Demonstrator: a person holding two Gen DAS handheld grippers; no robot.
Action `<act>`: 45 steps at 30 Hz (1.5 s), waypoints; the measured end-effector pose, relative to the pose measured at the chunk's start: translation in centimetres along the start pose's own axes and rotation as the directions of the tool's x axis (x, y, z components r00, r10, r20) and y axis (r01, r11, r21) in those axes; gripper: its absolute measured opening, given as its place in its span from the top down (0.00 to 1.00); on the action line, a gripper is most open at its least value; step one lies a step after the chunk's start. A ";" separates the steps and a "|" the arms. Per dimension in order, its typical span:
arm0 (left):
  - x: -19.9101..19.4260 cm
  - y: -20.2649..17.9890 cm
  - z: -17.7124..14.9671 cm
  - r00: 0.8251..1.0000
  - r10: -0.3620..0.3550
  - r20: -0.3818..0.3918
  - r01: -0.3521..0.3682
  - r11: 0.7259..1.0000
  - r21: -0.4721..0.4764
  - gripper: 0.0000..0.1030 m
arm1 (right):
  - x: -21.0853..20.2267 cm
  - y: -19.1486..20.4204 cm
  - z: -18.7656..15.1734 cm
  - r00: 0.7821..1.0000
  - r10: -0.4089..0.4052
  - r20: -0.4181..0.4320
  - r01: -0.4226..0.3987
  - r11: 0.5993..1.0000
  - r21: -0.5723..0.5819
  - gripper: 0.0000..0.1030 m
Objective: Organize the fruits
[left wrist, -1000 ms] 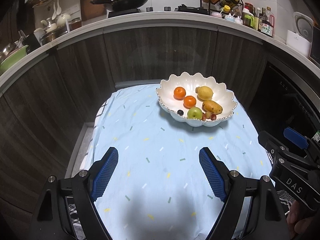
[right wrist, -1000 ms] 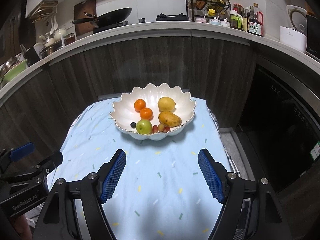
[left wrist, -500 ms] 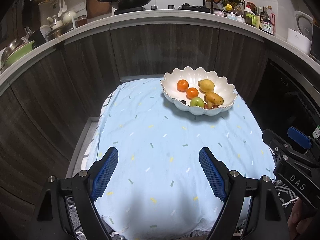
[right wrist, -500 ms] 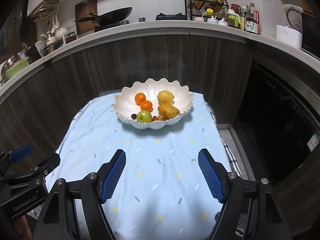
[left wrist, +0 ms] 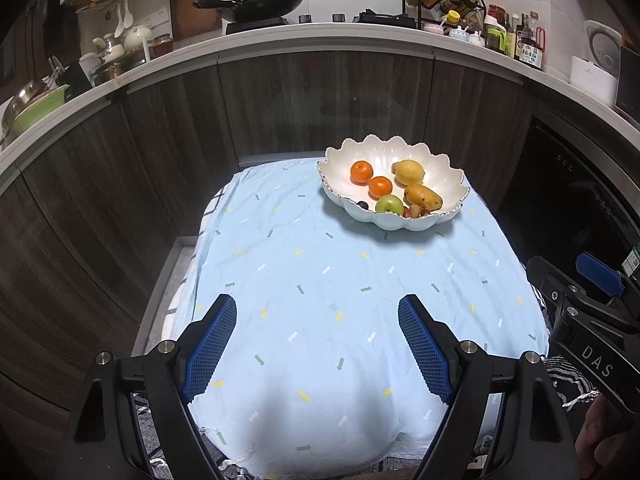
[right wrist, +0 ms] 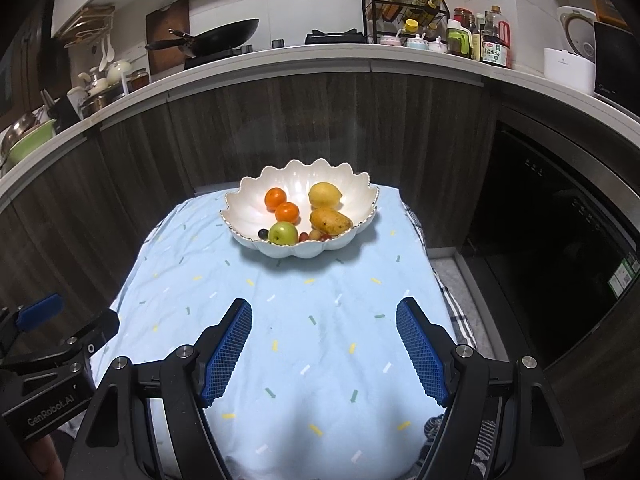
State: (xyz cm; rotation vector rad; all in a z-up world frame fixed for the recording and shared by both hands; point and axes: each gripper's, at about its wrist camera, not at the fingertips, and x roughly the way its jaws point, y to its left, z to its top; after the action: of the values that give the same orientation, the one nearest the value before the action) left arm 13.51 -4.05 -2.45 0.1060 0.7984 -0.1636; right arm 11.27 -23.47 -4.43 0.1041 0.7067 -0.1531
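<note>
A white scalloped bowl (left wrist: 448, 178) (right wrist: 248, 216) stands at the far end of the table. It holds two oranges (left wrist: 361, 171) (right wrist: 275, 198), a lemon (left wrist: 409, 172) (right wrist: 325, 195), a mango (left wrist: 422, 196) (right wrist: 331, 220), a green apple (left wrist: 389, 205) (right wrist: 283, 233) and some small grapes (right wrist: 314, 235). My left gripper (left wrist: 316, 350) is open and empty above the near end of the table. My right gripper (right wrist: 323, 354) is open and empty, also at the near end, well back from the bowl.
The table wears a light blue cloth (left wrist: 340, 280) (right wrist: 304, 304) with small coloured marks. Dark wooden cabinets (left wrist: 320, 100) stand behind it. A counter above carries a wok (left wrist: 264, 2), bottles (right wrist: 492, 44) and pots. A dark appliance (right wrist: 560, 220) stands at the right.
Both grippers have drawn back from the bowl, which looks smaller and farther; more of the near table edge shows. Both stay open and empty.
</note>
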 end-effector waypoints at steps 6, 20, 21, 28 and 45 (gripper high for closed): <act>0.0 0.0 0.0 1.000 0.001 0.000 -0.001 1.000 -0.001 0.19 | -0.2 -0.1 0.0 1.000 0.003 0.003 -0.003 1.000 0.002 0.27; 0.0 0.1 0.1 1.000 -0.005 -0.005 0.005 1.000 -0.003 0.19 | 0.0 -0.2 0.1 1.000 0.014 -0.006 -0.014 1.000 0.001 0.27; 0.0 0.1 0.1 1.000 -0.005 -0.006 0.005 1.000 -0.002 0.19 | 0.0 -0.2 0.1 1.000 0.013 -0.006 -0.013 1.000 0.002 0.27; 0.0 0.1 0.1 1.000 -0.006 -0.006 0.006 1.000 -0.004 0.19 | 0.1 -0.2 0.1 1.000 0.013 -0.007 -0.013 1.000 0.004 0.27; 0.0 0.2 0.1 1.000 -0.003 -0.002 0.003 1.000 -0.006 0.19 | 0.2 0.0 -0.1 1.000 0.014 -0.012 -0.014 1.000 0.008 0.27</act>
State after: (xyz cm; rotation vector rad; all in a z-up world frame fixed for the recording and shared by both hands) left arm 13.64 -3.86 -2.37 0.0994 0.8010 -0.1639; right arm 11.35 -23.50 -4.66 0.1180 0.7174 -0.1420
